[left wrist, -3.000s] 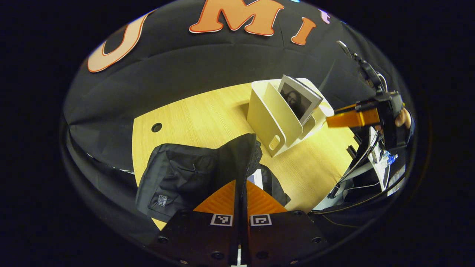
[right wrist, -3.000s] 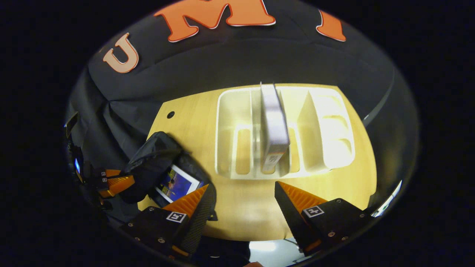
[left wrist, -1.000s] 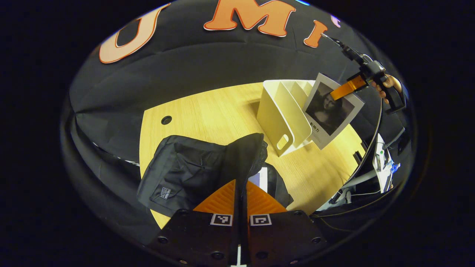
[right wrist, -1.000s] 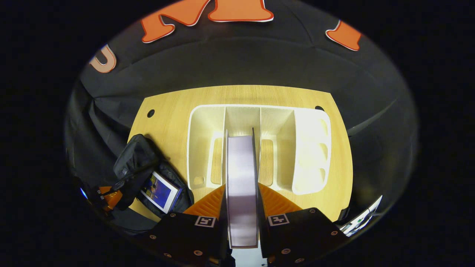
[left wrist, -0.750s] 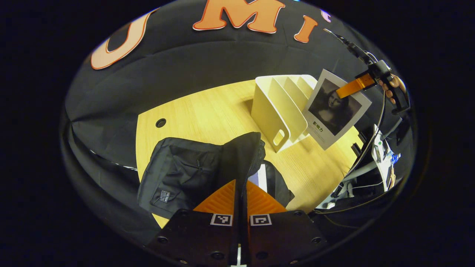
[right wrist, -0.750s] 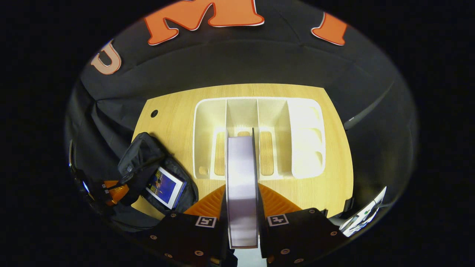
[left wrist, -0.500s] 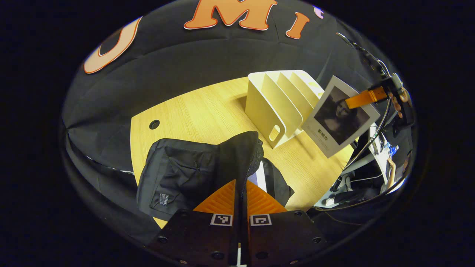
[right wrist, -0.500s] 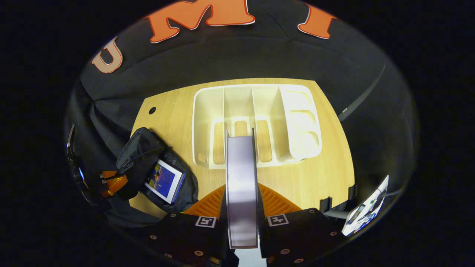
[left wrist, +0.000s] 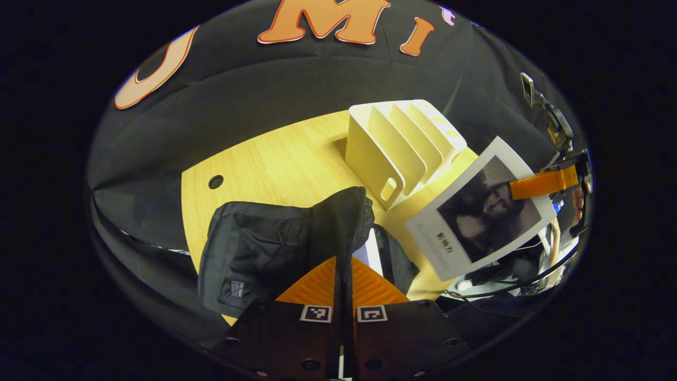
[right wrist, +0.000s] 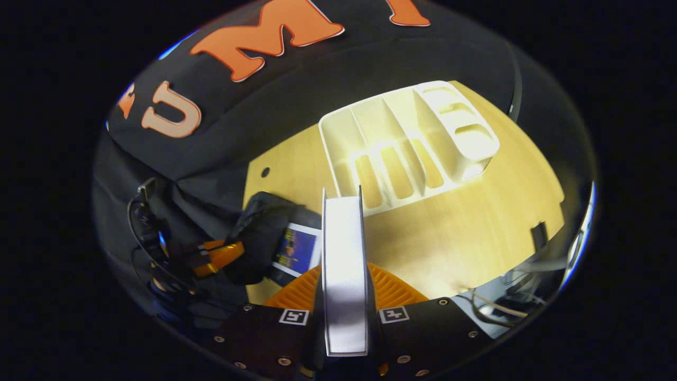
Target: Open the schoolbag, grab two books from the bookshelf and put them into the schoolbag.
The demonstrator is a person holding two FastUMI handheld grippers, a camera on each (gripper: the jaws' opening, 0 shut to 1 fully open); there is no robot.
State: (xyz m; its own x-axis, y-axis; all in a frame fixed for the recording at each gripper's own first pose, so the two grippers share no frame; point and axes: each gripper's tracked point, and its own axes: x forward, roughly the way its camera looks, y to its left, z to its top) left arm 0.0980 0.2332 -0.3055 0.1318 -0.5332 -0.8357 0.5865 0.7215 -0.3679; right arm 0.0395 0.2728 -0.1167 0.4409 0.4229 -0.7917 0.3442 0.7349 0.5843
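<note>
The right tool (right wrist: 345,296) is closed tight on the thin grey-white book with a dark picture on its cover (right wrist: 344,264). Both orange fingers press its flat sides, and its page edge stands straight up ahead of the tool. In the left gripper view this book (left wrist: 478,211) hangs in the air, held near one corner and tilted, between the cream plastic bookshelf with slots (left wrist: 402,143) and the soft black cloth schoolbag (left wrist: 264,248).

The left tool (left wrist: 344,278) is closed on the schoolbag's raised flap and holds it up, so the bag is open just in front of that tool. A book with a blue cover (right wrist: 296,250) lies inside the bag, to the left of the right tool. The bookshelf (right wrist: 407,143) stands empty on the light wooden surface (right wrist: 476,222), farther ahead.

The held book looks light and thin. I think it may bend or swing when held by a corner, so holding nearer the spine is safer. The bag is floppy and needs holding open.
</note>
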